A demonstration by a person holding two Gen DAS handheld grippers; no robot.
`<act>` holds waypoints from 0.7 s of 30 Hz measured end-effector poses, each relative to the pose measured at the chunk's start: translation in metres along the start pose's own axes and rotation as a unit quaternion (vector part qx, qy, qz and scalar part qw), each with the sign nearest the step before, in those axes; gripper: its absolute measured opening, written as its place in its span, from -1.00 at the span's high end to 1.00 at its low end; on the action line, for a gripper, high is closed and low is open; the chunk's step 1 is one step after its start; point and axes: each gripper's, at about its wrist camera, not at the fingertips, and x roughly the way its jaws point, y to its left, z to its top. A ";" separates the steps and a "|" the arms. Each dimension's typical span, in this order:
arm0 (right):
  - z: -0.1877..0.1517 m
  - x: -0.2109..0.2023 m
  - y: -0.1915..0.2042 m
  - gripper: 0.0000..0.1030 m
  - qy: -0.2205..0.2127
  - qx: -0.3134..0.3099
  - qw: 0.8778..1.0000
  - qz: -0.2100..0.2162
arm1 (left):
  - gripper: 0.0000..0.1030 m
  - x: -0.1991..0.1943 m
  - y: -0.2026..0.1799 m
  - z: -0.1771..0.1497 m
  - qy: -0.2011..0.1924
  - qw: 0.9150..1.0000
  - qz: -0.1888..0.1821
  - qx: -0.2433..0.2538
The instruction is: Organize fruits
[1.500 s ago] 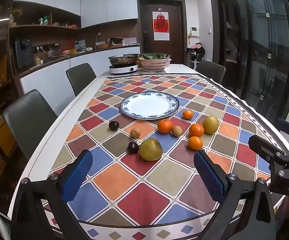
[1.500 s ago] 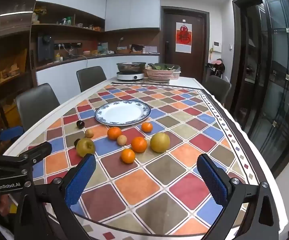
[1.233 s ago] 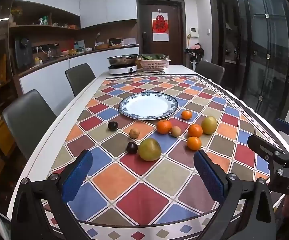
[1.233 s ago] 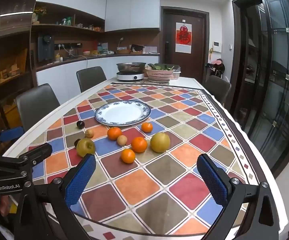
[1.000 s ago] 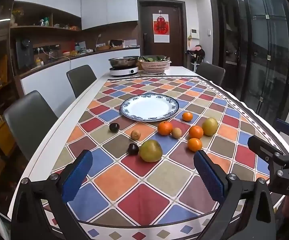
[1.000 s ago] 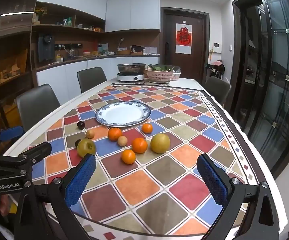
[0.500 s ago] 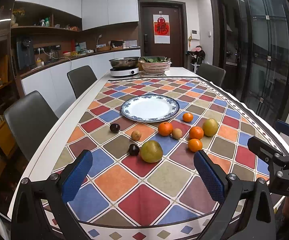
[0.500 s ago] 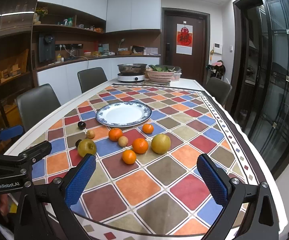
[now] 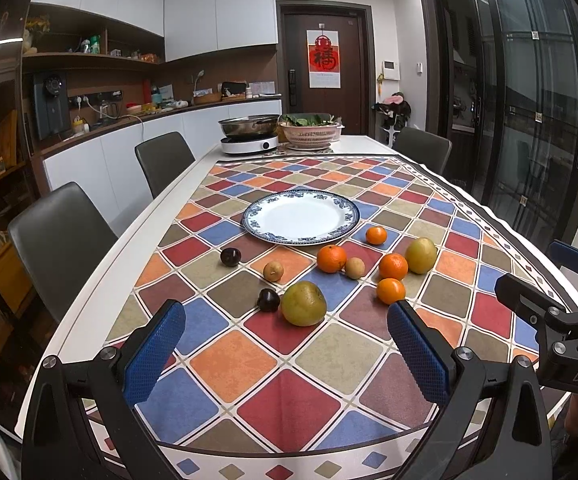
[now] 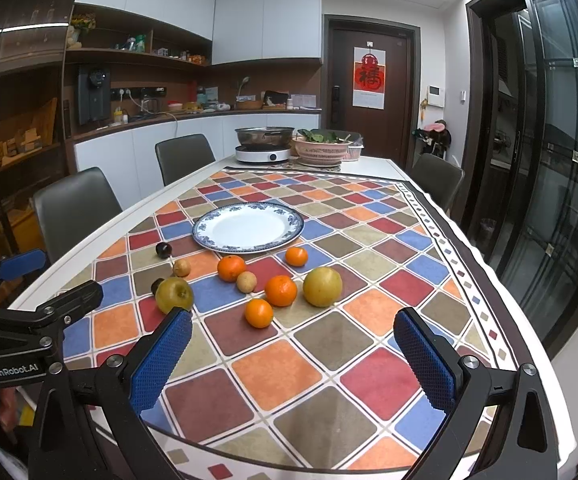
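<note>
On desk (image 9: 89, 292), near edge: left gripper (image 9: 285, 344) and right gripper (image 10: 293, 354), jaws wide apart, empty. Beyond: scattered fruits (image 9: 331, 258) on checkered cloth, near side of empty plate (image 9: 301, 218).

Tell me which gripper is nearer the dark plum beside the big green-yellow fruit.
Left. The left gripper faces the dark plum directly; the right gripper sits farther right, open too.

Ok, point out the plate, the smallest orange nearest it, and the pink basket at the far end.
plate (image 9: 345, 227): left wrist view, blue patterned rim.
smallest orange (image 9: 376, 235): left wrist view, middle of its skin.
pink basket (image 10: 321, 153): right wrist view, slatted front wall.
</note>
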 end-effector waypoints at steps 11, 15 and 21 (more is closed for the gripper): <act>0.001 -0.001 0.000 -0.98 0.000 0.000 1.000 0.000 | -1.00 0.000 0.000 0.000 -0.001 1.000 0.000 0.000; 0.001 -0.001 0.000 -0.98 0.000 0.000 1.000 0.001 | -1.00 0.000 0.000 -0.001 -0.001 1.000 0.000 0.000; 0.000 0.000 0.000 -0.98 0.000 0.000 1.000 0.000 | -1.00 0.000 0.000 -0.001 -0.001 1.000 0.000 0.000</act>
